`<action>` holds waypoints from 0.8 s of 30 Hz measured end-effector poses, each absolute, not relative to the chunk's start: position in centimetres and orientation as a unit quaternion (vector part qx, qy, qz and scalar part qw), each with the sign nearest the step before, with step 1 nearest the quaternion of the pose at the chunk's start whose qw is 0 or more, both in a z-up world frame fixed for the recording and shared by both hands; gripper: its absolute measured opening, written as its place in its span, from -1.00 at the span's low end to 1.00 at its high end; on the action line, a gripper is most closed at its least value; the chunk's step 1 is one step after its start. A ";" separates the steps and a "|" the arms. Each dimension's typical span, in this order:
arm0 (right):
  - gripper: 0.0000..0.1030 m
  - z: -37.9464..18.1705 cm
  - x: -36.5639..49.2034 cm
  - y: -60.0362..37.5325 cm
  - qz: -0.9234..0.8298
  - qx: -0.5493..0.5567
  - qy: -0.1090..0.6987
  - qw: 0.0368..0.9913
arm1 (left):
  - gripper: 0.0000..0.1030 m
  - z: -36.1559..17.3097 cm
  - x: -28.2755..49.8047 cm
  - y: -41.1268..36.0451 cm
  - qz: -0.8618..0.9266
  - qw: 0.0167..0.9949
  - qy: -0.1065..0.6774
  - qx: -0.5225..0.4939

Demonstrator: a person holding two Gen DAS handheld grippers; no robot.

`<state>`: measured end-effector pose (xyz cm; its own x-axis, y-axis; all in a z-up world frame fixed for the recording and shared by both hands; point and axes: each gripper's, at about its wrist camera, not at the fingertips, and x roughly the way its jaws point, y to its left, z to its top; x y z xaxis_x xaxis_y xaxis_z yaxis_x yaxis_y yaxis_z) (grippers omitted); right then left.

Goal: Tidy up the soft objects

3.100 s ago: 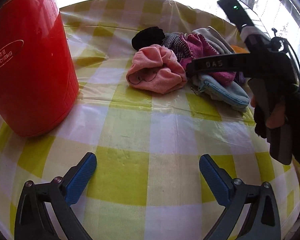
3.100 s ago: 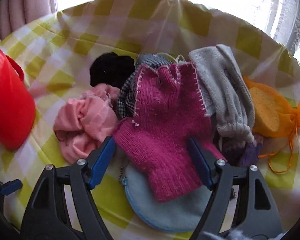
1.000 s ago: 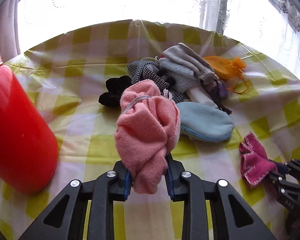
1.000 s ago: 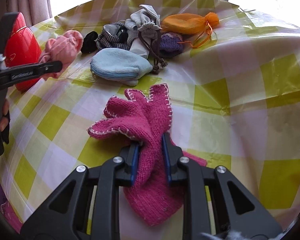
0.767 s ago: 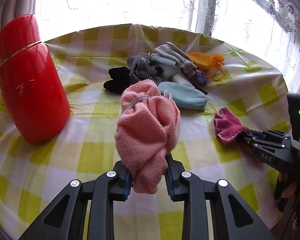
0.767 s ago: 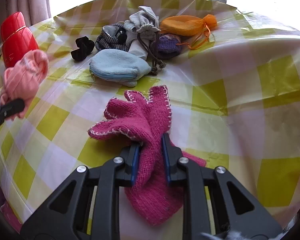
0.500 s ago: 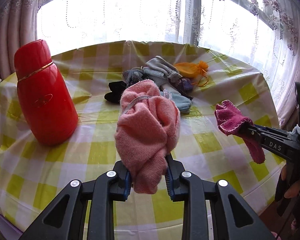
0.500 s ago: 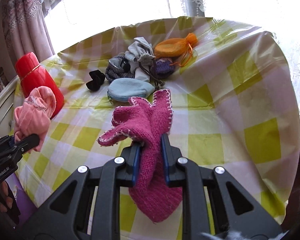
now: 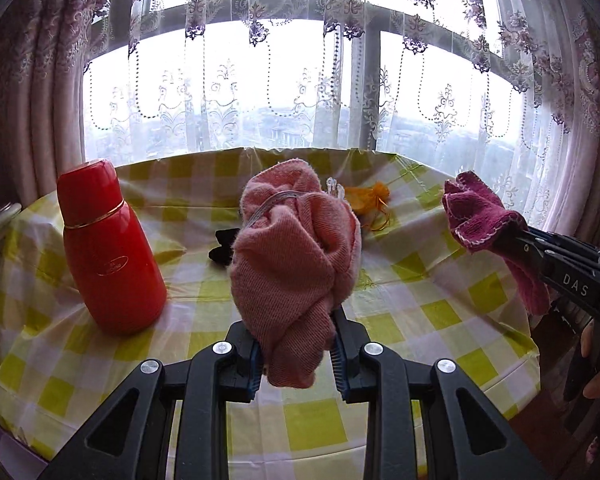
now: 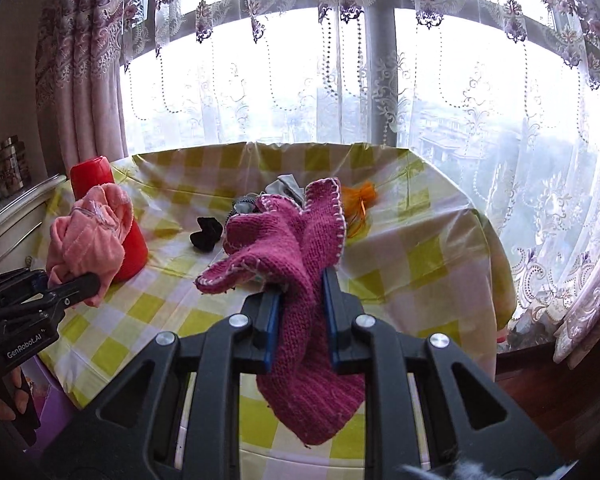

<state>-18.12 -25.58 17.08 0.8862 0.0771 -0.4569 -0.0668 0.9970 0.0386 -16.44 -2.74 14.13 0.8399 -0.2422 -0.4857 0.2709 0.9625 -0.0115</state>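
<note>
**Both tools hold cloth above the table**

The left tool [image 9: 296, 354] is clenched on a pink cloth [image 9: 296, 268], which bulges up and forward from between its blue pads and hangs a little below them. The right tool [image 10: 300, 316] is clenched on a magenta glove [image 10: 296, 264]; the glove's fingers splay ahead of the pads and its cuff droops beneath them. Both are held in the air over the checked table [image 9: 432, 300]. Ahead of the left tool and to its left a red flask [image 9: 108, 248] stands upright. Farther ahead on the table lie a black item [image 10: 206, 234] and an orange pouch [image 9: 370, 200], with grey fabric [image 10: 286, 188] partly hidden behind the glove. A lace curtain [image 10: 380, 80] hangs beyond.
</note>
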 end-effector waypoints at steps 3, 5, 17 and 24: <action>-0.56 18.4 -19.1 -25.6 0.029 0.005 0.214 0.976 | -0.44 15.0 -17.3 -2.8 -0.131 0.963 0.232 0.031; -0.56 19.2 -19.7 -25.6 0.027 0.003 0.199 0.980 | -0.44 15.5 -17.7 -2.9 -0.128 0.966 0.221 0.033; -0.56 21.8 -22.6 -24.1 0.024 -0.032 0.142 0.989 | -0.43 17.6 -19.8 -2.6 -0.113 0.978 0.173 0.032; -0.56 22.8 -23.7 -23.2 0.034 -0.037 0.124 0.991 | -0.43 18.3 -20.7 -1.9 -0.104 0.982 0.155 0.031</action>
<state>-23.67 -23.20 22.83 0.9670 0.0573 -0.2482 -0.0758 0.9950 -0.0657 -20.67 -1.90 18.34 0.9303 -0.1951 -0.3105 0.2144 0.9763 0.0290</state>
